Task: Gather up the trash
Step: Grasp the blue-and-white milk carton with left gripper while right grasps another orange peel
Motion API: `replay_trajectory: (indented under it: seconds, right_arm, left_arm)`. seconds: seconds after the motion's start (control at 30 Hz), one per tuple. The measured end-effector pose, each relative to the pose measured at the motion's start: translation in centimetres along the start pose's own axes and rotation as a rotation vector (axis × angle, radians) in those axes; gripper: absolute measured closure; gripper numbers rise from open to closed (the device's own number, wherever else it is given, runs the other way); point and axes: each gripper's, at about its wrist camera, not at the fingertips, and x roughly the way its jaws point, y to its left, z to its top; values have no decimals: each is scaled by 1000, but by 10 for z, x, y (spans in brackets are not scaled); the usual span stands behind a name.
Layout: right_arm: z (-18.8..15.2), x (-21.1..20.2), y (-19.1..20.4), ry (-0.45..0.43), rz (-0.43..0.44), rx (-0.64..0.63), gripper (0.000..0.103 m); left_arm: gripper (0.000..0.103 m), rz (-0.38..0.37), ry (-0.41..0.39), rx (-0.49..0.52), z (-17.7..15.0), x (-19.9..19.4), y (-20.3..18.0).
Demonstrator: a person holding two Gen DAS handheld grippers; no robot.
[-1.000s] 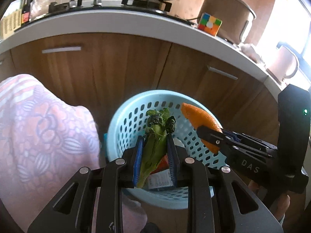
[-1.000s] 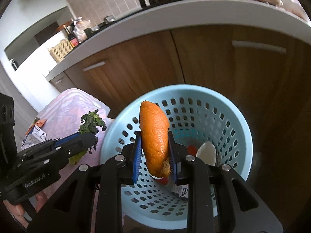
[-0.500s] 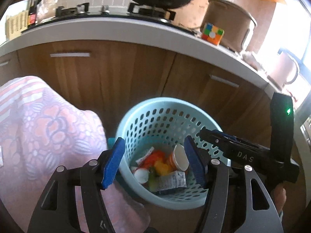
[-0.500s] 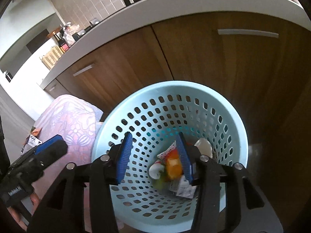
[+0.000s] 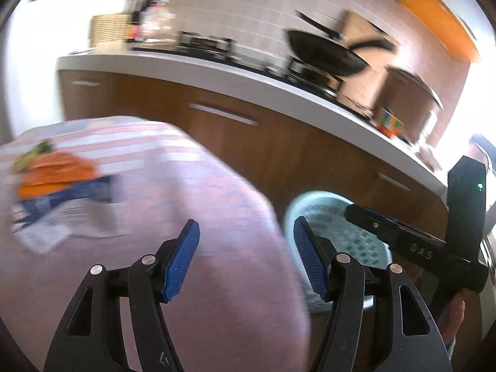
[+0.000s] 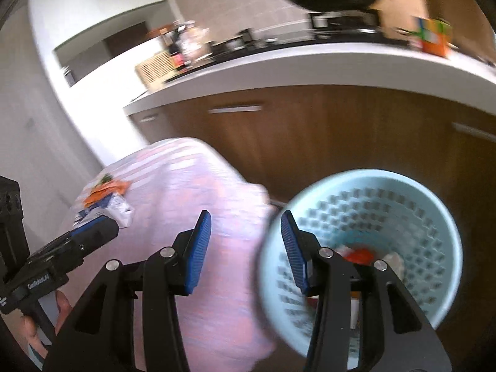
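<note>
Left tool (image 5: 245, 254) and right tool (image 6: 246, 249), both parted and empty after just opening, above the pink patterned cloth (image 5: 192, 192); light-blue perforated basket (image 6: 403, 217) beside cloth holds trash; blurred orange-and-white wrappers (image 5: 59, 192) lie on cloth's far side.

"DAS" on right gripper (image 5: 356, 214) body (package print too blurred).

Basket mouth: the light-blue basket (image 6: 434, 204) is standing open-topped, with trash lying only at its bottom.
Behind: wooden cabinet doors (image 6: 325, 130) are walling off the far side.
Tabletop: the pink cloth (image 5: 192, 192) is lying bare between the wrapper pile (image 5: 59, 192) and the basket.
</note>
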Motion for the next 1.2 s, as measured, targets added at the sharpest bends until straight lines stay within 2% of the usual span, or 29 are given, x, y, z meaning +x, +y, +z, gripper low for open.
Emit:
replay_trajectory:
  seconds: [0.2,0.27,0.43,0.53,0.67,0.83,0.97,1.03,1.13,1.2]
  right_arm:
    - [1,44,77,49,76,-79,61]
    - [-3,63,99,71,91,-101,65]
    - [-8,103,137,130,162,-127,68]
    - [-3,115,156,146,168,-161,68]
    - [10,127,170,163,206,-177,68]
    - [16,139,182,189,230,-186,68]
    - [16,128,172,160,215,-167,68]
    - [17,120,160,133,184,-159,68]
    - [18,114,133,118,150,-108,68]
    - [18,112,120,123,135,-76,68]
  left_arm:
    - [42,119,-62,-103,2,-45,84]
    - [42,162,-76,-152,3,-55,116]
    - [42,184,-34,-208,8,-48,168]
    - [42,157,-17,-213,11,-39,180]
    - [42,81,-10,-207,11,-27,177]
    - [42,30,13,-189,5,-20,175]
    - [42,-61,42,-165,-2,-24,165]
    - [42,-149,80,-151,-10,-24,155]
    - [38,-236,144,-98,-20,-22,133]
    - [38,-228,160,-48,-25,-23,119]
